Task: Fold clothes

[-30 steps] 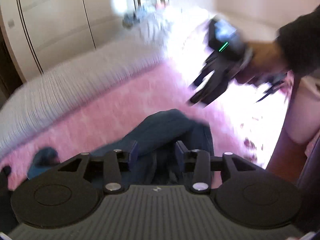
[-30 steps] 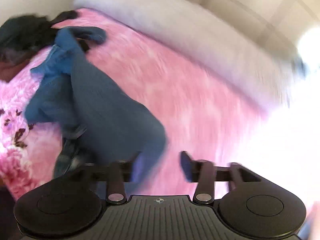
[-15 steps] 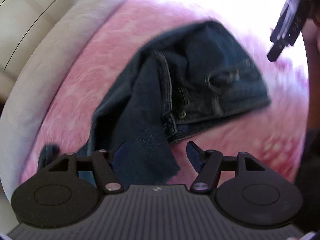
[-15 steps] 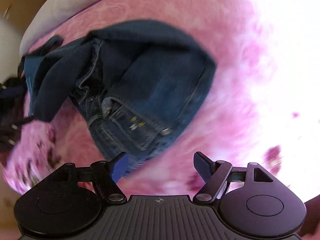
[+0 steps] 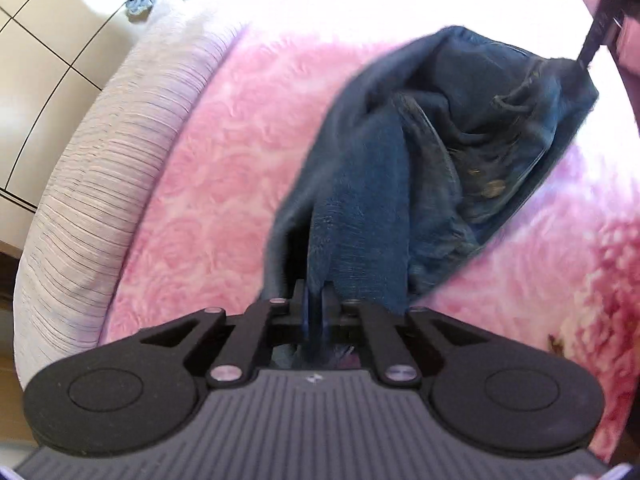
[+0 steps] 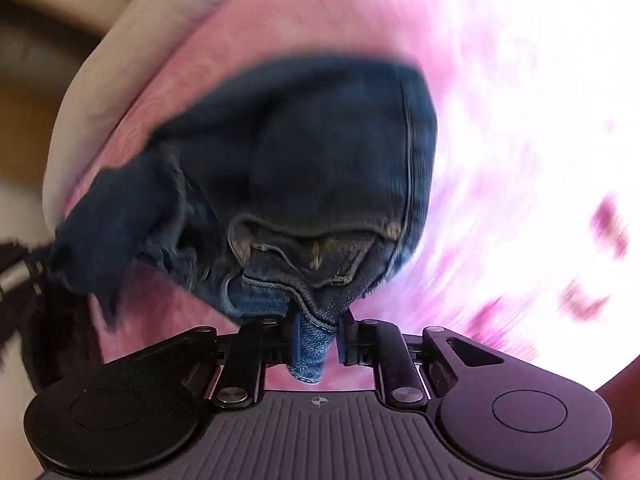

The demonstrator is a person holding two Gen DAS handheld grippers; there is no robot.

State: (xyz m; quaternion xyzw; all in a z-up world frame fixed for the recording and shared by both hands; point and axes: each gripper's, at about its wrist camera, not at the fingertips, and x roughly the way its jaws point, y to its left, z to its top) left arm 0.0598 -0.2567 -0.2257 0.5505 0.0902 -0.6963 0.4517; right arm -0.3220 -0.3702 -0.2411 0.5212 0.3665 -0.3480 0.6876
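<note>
Left gripper point(image 5: 316, 312): matte black linkage arms, silver pivot screws, blue pads, ribbed grey housing behind; right gripper point(image 6: 318, 338) looks identical, small crosshair mark on its housing.

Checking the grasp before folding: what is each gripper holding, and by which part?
Both hold the dark blue denim jeans: left gripper pinches a leg's cloth edge, right gripper the waistband by the pocket.

Pink fleece blanket point(image 5: 224, 184) covers the bed — jeans point(image 5: 400, 168) atop.
</note>
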